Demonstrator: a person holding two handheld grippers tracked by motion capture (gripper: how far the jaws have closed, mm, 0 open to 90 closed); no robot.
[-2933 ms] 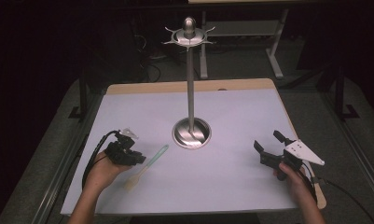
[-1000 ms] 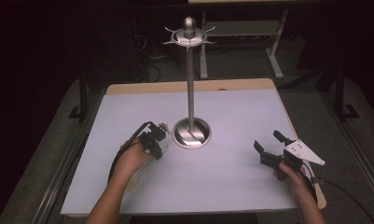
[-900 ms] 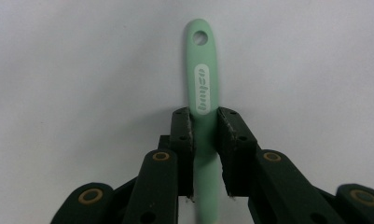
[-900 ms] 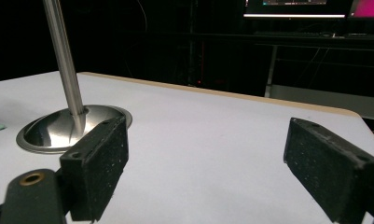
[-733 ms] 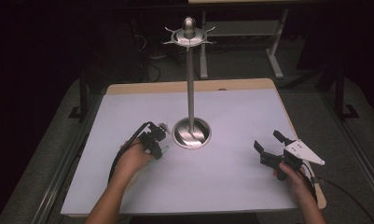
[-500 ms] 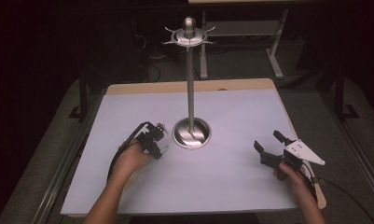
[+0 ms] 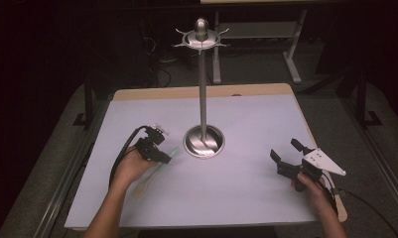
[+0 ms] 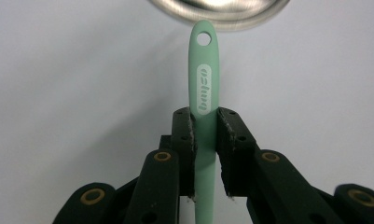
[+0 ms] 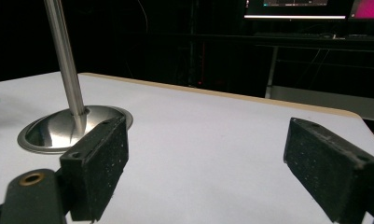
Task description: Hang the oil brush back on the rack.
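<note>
Green utensil [image 8: 204,93] pinched by left tongs [image 7: 163,156] over white tabletop [image 7: 246,124]; right tongs [image 7: 285,155] spread.

left gripper [image 8: 204,140] clamped tight; right gripper [image 9: 222,163] jaws spread wide.

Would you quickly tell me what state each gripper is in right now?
Left gripper: jaws closed on the green utensil handle.
Right gripper: jaws wide open, holding nothing.
</note>
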